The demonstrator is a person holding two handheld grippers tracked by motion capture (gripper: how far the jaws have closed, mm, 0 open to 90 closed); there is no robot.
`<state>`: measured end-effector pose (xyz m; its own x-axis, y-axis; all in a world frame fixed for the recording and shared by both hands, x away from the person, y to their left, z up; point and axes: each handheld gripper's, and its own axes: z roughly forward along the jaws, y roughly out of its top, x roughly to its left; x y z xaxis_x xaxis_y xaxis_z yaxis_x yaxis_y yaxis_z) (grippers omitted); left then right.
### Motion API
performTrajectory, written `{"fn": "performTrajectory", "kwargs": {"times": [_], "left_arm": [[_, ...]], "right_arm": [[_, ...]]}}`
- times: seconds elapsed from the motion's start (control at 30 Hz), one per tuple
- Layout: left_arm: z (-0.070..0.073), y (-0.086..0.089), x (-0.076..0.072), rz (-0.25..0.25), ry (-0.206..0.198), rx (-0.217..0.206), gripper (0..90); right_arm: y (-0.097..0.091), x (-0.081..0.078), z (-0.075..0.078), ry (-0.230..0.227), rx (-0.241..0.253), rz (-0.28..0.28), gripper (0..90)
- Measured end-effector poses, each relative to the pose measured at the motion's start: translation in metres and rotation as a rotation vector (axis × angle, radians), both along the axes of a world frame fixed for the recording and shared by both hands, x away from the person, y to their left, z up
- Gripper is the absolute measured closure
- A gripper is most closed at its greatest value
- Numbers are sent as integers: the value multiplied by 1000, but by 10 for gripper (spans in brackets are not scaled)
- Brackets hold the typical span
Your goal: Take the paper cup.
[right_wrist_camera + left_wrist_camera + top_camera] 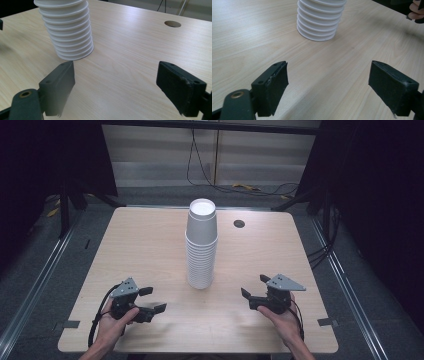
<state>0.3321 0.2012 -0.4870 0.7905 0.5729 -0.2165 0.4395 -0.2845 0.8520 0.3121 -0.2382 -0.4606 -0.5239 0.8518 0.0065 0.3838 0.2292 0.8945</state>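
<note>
A tall stack of white paper cups (201, 245) stands upside down in the middle of the light wooden table (140, 245). My left gripper (153, 299) rests low near the front left, held by a hand, open and holding nothing. My right gripper (255, 287) sits near the front right, open as well, its jaws turned toward the stack. In the left gripper view the stack's ribbed base (319, 21) lies ahead between the wide-apart jaws of the left gripper (328, 75). The right gripper view has the stack (66, 30) ahead on the left, just beyond the right gripper's (116, 75) left jaw.
A round cable hole (239, 223) is in the table near the far right. Metal rails run along the floor on both sides, and cables lie on the floor beyond the far edge. Bare tabletop surrounds the stack.
</note>
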Motion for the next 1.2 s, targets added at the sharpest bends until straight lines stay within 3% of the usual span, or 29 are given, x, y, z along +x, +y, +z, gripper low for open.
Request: {"fn": "performTrajectory", "kwargs": {"times": [0.23, 0.37, 0.67, 0.9, 1.2], "left_arm": [[0, -1, 0, 0, -21, 21, 158], [-2, -2, 3, 8, -14, 23, 158], [-2, -2, 3, 15, -11, 25, 158], [0, -3, 1, -8, -32, 29, 158], [-1, -1, -3, -1, -40, 38, 158]], "right_arm": [[0, 0, 2, 6, 12, -2, 141], [-5, 5, 4, 6, 46, -19, 150], [-2, 5, 7, -2, 71, -4, 141], [1, 4, 17, -19, 100, 42, 143], [10, 6, 39, -27, 148, 107, 173]]}}
